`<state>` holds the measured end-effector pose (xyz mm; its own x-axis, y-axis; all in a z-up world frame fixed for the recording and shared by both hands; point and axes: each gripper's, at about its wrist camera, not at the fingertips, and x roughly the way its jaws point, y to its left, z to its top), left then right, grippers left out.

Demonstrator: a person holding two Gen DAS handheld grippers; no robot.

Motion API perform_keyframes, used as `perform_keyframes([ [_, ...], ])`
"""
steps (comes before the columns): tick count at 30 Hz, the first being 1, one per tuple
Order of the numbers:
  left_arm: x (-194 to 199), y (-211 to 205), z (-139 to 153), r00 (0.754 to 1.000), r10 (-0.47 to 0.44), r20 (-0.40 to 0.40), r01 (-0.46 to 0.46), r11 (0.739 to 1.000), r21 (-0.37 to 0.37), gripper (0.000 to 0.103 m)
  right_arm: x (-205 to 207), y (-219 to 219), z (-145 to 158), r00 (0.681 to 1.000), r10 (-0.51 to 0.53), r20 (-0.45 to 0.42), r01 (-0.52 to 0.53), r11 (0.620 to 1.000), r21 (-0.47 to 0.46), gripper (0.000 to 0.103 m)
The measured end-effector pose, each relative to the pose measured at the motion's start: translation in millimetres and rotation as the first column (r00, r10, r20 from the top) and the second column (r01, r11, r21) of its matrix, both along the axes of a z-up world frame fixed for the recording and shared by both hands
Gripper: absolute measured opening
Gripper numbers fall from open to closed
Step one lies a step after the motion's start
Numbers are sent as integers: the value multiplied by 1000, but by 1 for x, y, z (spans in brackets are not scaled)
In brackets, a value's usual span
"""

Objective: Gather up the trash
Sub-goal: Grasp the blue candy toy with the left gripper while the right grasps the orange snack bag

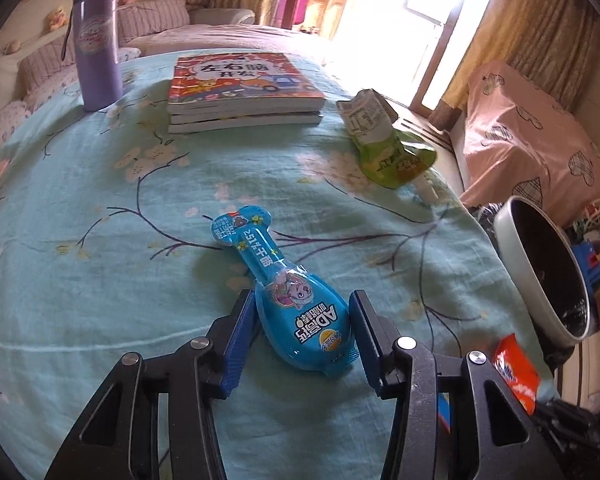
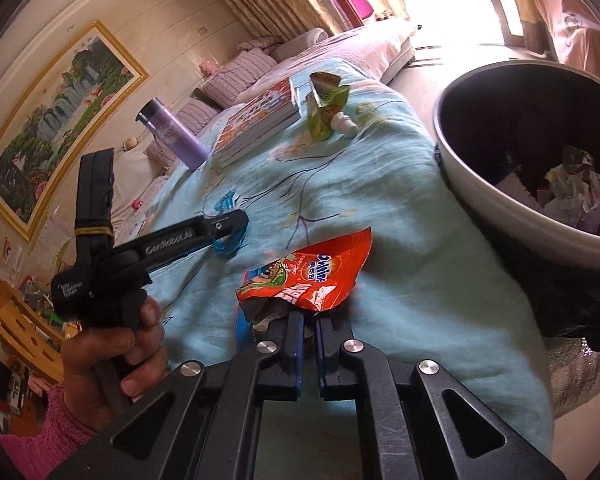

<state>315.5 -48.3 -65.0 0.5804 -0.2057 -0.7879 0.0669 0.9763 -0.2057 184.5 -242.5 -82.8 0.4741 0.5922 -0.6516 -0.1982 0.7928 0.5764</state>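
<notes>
A blue bottle-shaped snack wrapper [image 1: 288,292] lies on the light blue floral cloth [image 1: 100,208]. My left gripper [image 1: 304,312] is open, with its fingers on either side of the wrapper's wide end; one finger seems to touch it. My right gripper [image 2: 308,320] is shut on the torn edge of a red snack packet [image 2: 308,272], which also shows in the left wrist view [image 1: 516,372]. A crumpled green pouch [image 1: 384,140] lies near the table's far right edge and shows in the right wrist view [image 2: 326,108]. The left gripper also shows there [image 2: 224,228], over the blue wrapper [image 2: 226,220].
A grey trash bin [image 2: 456,184] with crumpled rubbish inside stands right of the table, and shows in the left wrist view [image 1: 516,280]. A stack of books [image 1: 240,92] and a purple flask [image 1: 96,44] stand at the far side. A small white object [image 2: 346,124] lies by the green pouch.
</notes>
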Motion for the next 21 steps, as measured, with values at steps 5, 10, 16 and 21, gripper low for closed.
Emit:
perform_keyframes([
  [5, -19, -2, 6, 998, -61, 16, 62, 998, -25, 46, -5, -7, 7, 999, -24, 25, 24, 1000, -15, 3],
  [10, -43, -2, 18, 995, -95, 40, 97, 995, -39, 45, -8, -17, 18, 997, -47, 56, 48, 999, -24, 3],
  [16, -69, -7, 36, 989, -137, 63, 140, 989, -49, 45, -12, -28, 27, 994, -80, 78, 81, 996, -20, 3],
  [21, -86, -16, 44, 983, -167, 73, 170, 984, -43, 45, -17, -39, 31, 990, -106, 90, 108, 994, -14, 3],
])
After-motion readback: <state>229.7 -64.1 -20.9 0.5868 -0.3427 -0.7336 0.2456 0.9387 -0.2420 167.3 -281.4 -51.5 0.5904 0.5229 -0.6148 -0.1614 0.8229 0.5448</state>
